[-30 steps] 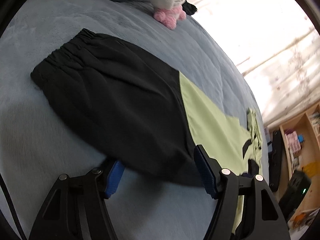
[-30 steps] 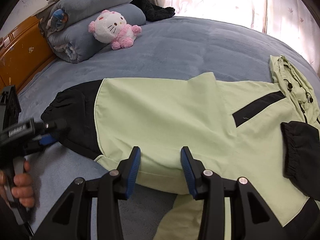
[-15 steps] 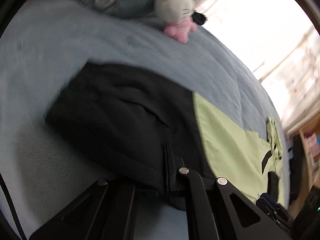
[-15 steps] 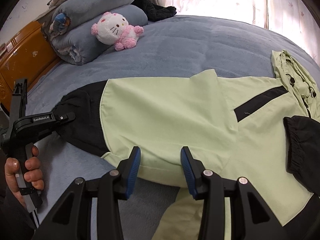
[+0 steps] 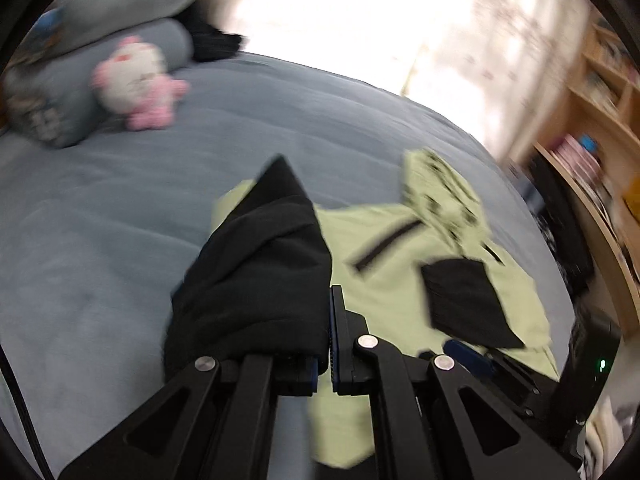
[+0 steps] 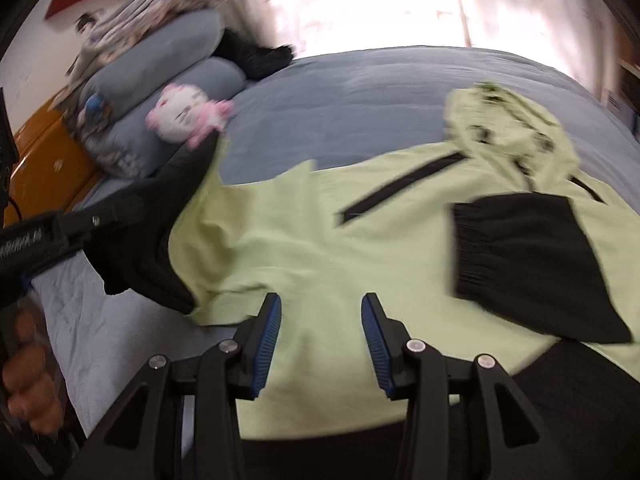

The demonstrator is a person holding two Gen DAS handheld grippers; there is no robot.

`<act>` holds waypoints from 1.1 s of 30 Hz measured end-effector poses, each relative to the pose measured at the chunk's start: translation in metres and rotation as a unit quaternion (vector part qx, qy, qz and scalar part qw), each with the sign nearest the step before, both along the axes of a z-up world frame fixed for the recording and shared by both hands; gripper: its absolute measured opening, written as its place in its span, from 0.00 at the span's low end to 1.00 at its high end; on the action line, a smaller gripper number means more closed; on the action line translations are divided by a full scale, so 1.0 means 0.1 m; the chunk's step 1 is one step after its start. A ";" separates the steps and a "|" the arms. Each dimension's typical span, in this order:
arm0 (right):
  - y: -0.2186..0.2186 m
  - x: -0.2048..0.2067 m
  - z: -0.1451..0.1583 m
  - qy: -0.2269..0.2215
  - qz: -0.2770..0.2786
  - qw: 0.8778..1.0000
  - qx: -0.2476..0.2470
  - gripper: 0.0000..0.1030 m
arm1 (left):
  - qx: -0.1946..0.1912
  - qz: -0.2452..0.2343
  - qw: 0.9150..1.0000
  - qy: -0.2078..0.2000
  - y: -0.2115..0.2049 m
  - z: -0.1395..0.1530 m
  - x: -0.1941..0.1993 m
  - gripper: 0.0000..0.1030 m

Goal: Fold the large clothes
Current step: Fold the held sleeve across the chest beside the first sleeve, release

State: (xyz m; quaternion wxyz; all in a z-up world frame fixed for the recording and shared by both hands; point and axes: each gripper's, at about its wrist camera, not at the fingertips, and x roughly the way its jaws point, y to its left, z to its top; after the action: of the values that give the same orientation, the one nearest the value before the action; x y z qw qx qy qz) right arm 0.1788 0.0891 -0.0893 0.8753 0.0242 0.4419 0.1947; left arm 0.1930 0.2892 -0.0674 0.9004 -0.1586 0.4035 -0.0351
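Note:
A light green jacket (image 6: 320, 248) with black sleeve ends lies spread on the grey-blue bed (image 6: 360, 92). My left gripper (image 5: 326, 332) is shut on the black end of the left sleeve (image 5: 260, 272) and holds it lifted over the jacket body (image 5: 384, 280); it also shows in the right wrist view (image 6: 136, 208). My right gripper (image 6: 320, 332) is open and empty, low over the jacket's near green edge. The other black cuff (image 6: 524, 264) lies folded across the chest. The hood (image 6: 508, 128) lies at the far side.
A pink and white plush toy (image 6: 184, 114) leans on rolled grey bedding (image 6: 160, 80) at the bed's far left. An orange wooden headboard (image 6: 44, 160) stands at the left. Shelves (image 5: 592, 128) stand to the right of the bed. A bright curtained window (image 6: 380, 0) is behind.
My left gripper closed on the black sleeve end, lifted it off the bed and carried it right, over the green body. My right gripper stayed open and shifted slightly forward.

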 end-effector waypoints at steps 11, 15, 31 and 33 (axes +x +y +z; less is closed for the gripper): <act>-1.51 -0.15 -0.20 0.032 -0.122 0.992 -0.015 0.41 | 0.032 -0.075 0.994 0.073 -1.64 -0.71 0.01 0.22; -1.75 -0.19 -0.31 0.048 -0.130 0.990 -0.003 0.41 | 0.027 -0.070 0.994 0.086 -1.67 -0.82 -0.11 0.63; -1.26 -0.40 -0.01 0.004 -0.036 0.999 0.029 0.56 | -0.002 -0.014 0.999 0.051 -1.27 -0.40 -0.56 0.75; -1.18 -0.44 0.02 0.001 -0.023 0.999 0.026 0.56 | -0.001 -0.012 0.999 0.041 -1.23 -0.35 -0.63 0.75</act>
State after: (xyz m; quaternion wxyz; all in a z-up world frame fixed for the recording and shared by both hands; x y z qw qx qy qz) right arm 0.1346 -0.0287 -0.0868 0.8781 0.0579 0.4371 0.1857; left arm 0.1300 0.1662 -0.1023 0.8827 -0.1557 0.4417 -0.0400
